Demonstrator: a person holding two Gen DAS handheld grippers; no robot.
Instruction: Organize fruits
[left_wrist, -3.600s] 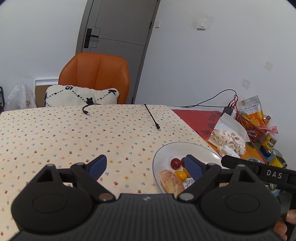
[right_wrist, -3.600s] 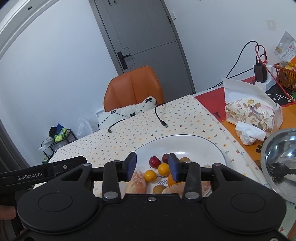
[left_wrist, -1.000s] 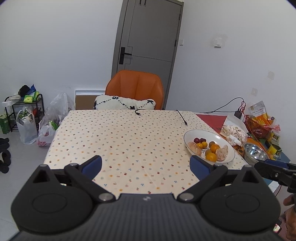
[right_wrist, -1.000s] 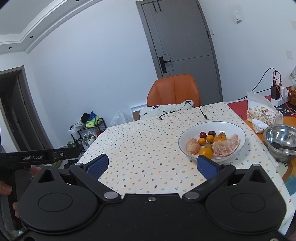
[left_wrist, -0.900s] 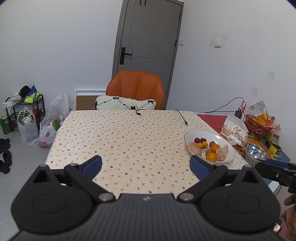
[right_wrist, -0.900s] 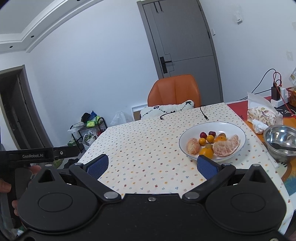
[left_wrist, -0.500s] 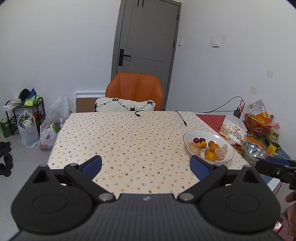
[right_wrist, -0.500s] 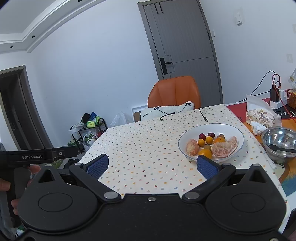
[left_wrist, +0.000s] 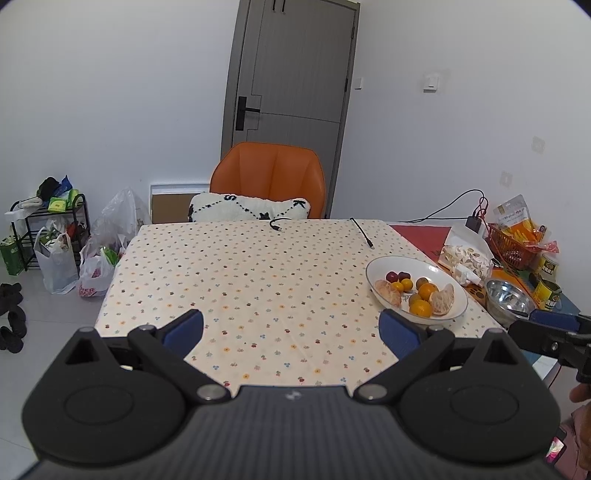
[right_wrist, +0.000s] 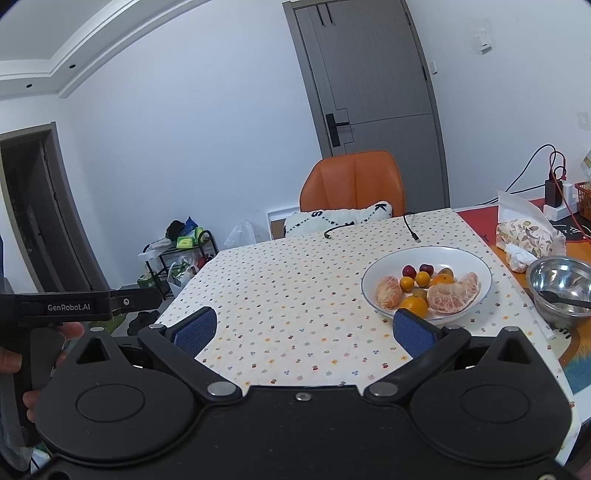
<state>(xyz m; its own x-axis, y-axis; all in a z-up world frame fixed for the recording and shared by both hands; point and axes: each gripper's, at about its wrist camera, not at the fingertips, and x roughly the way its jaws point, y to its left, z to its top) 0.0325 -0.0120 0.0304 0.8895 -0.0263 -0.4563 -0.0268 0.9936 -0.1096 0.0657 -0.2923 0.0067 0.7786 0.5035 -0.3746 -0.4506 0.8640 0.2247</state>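
Note:
A white plate (left_wrist: 376, 265) (right_wrist: 469, 255) sits on the right side of the dotted tablecloth (left_wrist: 251, 273) (right_wrist: 295, 295). On it lie two peeled orange pieces (right_wrist: 453, 292), small oranges (right_wrist: 413, 305) (left_wrist: 420, 307), two dark red cherries (right_wrist: 409, 270) and small yellow fruits. My left gripper (left_wrist: 291, 328) is open and empty, held back off the table's near edge. Also wide open with nothing between its blue pads is my right gripper (right_wrist: 306, 332), short of the plate.
A steel bowl (right_wrist: 561, 284) with a spoon, a tissue pack (right_wrist: 524, 232) and a red snack basket (left_wrist: 513, 247) crowd the table's right end. Two black cables (left_wrist: 362, 232) lie at the far edge. An orange chair (left_wrist: 269, 177) with a cushion stands behind. Bags (left_wrist: 59, 258) sit on the floor at left.
Both grippers have pulled far back from the plate and opened wider since 3.6 s ago. Over the last second they drift slightly back; the fruit has not moved.

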